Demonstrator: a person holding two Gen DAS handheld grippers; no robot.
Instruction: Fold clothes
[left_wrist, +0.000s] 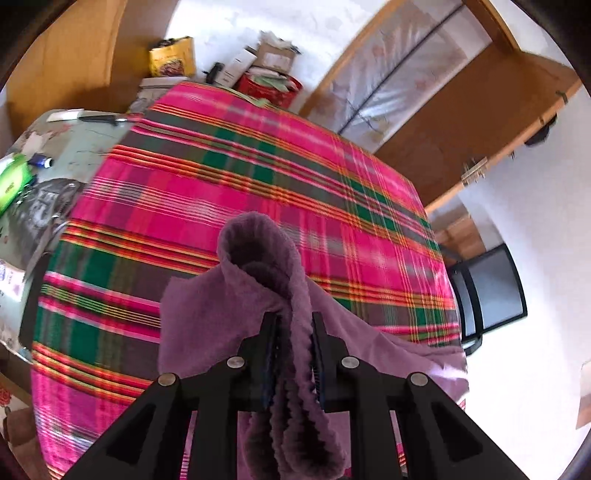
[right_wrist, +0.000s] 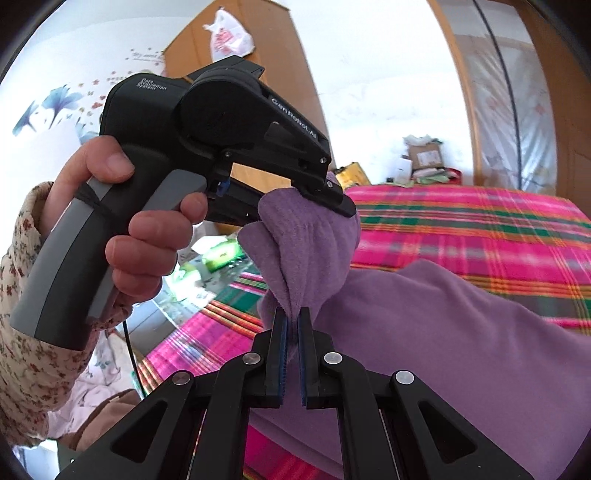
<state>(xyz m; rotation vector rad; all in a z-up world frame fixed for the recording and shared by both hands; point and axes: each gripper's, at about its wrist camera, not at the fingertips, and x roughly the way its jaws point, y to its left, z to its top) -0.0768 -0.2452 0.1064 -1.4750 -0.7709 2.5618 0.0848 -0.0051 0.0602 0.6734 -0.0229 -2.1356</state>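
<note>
A purple fleece garment (left_wrist: 207, 317) hangs above a bed with a pink and green plaid cover (left_wrist: 221, 166). My left gripper (left_wrist: 294, 321) is shut on a thick bunched fold of it, which loops up in front of the fingers and trails down between them. In the right wrist view my right gripper (right_wrist: 292, 315) is shut on a thin pinch of the same garment (right_wrist: 443, 332), whose body drapes to the right over the plaid cover (right_wrist: 480, 229). Just above it a hand (right_wrist: 147, 229) in a floral sleeve holds the left gripper (right_wrist: 321, 214), clamped on another bunch of the garment close by.
A cluttered side table (left_wrist: 74, 147) with a green packet (left_wrist: 13, 181) stands left of the bed. Boxes and a red basket (left_wrist: 269, 85) sit beyond its far end. A wooden door (left_wrist: 461, 110) and a black chair (left_wrist: 491, 291) are on the right.
</note>
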